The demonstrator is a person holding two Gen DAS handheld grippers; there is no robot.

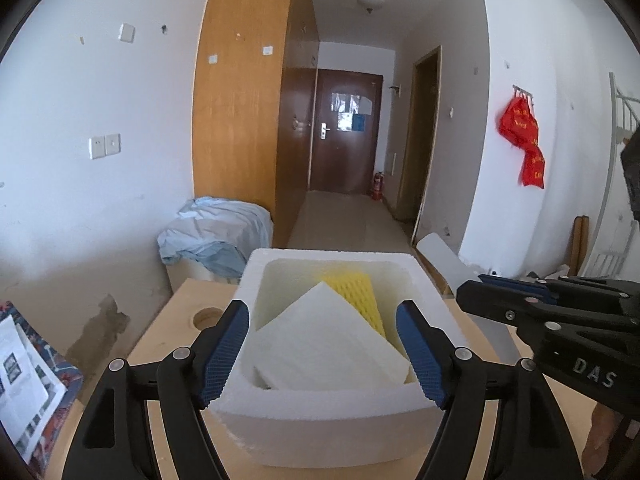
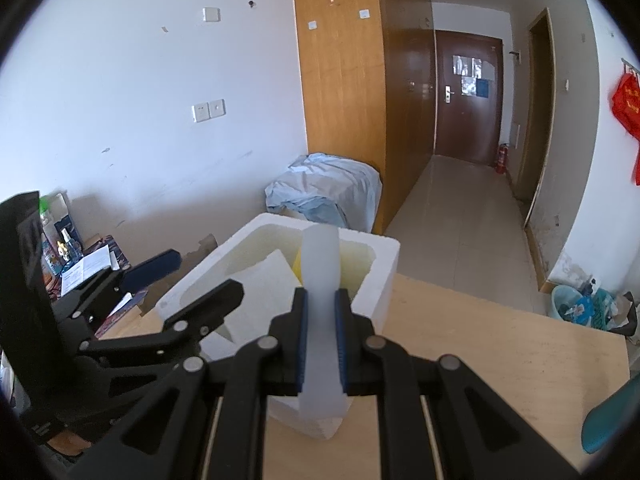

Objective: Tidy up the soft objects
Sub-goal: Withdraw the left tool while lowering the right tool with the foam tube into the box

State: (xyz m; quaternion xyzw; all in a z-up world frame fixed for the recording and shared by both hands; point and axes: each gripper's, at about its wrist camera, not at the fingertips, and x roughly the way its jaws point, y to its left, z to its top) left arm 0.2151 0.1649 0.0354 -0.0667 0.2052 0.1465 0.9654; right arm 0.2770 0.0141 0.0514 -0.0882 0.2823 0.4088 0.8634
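A white styrofoam box stands on the wooden table. Inside it lie a white foam sheet and a yellow foam net. My left gripper is open and empty, its blue pads on either side of the box's near end. My right gripper is shut on a white foam strip, held upright over the box. The right gripper also shows at the right of the left wrist view.
A bundle under pale blue cloth sits on the floor behind the table by a wooden wardrobe. Papers lie at the left. A blue bin stands by the right wall. The table has a round hole.
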